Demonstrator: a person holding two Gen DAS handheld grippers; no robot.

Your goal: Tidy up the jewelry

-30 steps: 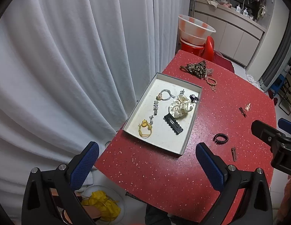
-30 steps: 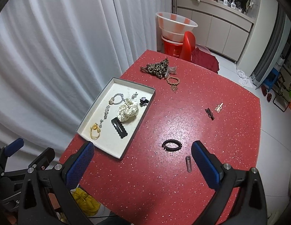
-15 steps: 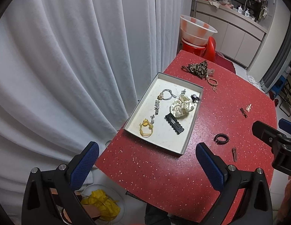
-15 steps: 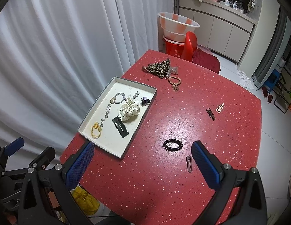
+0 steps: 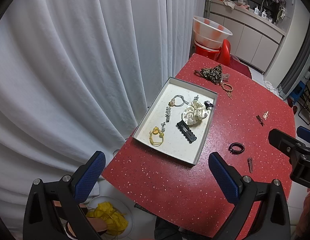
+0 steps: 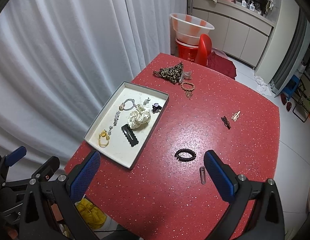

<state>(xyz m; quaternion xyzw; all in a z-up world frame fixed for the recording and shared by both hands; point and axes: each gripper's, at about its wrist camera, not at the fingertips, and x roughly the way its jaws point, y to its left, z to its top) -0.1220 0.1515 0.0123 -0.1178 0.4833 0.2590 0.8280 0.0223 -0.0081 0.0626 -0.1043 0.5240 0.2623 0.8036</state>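
A grey-rimmed white tray (image 5: 200, 154) (image 6: 107, 106) lies on the red table, holding a spotted cream scrunchie (image 5: 193, 113) (image 6: 139, 118), a black scalloped clip (image 5: 186, 134) (image 6: 130, 135), a yellow hair tie (image 5: 156, 136) and other small pieces. Loose on the table are a black coil hair tie (image 6: 184, 155) (image 5: 236, 147), a small brown clip (image 6: 202, 174) (image 5: 250, 164), a black and a beige pin (image 6: 230, 119), a braided bracelet (image 6: 187, 86) and a leopard scrunchie (image 6: 170, 72). My left gripper (image 5: 155, 177) and right gripper (image 6: 152, 175) both hang open and empty above the near table edge.
White curtains (image 5: 75, 60) hang close along the table's left side. A red chair (image 6: 203, 49) and a translucent basin (image 6: 189, 27) stand beyond the far end. A bowl with yellow material (image 5: 109, 218) sits on the floor below the near edge.
Both views have shifted slightly, with the tray and table sitting a little further off. Nothing on the table has moved and both grippers stay open.
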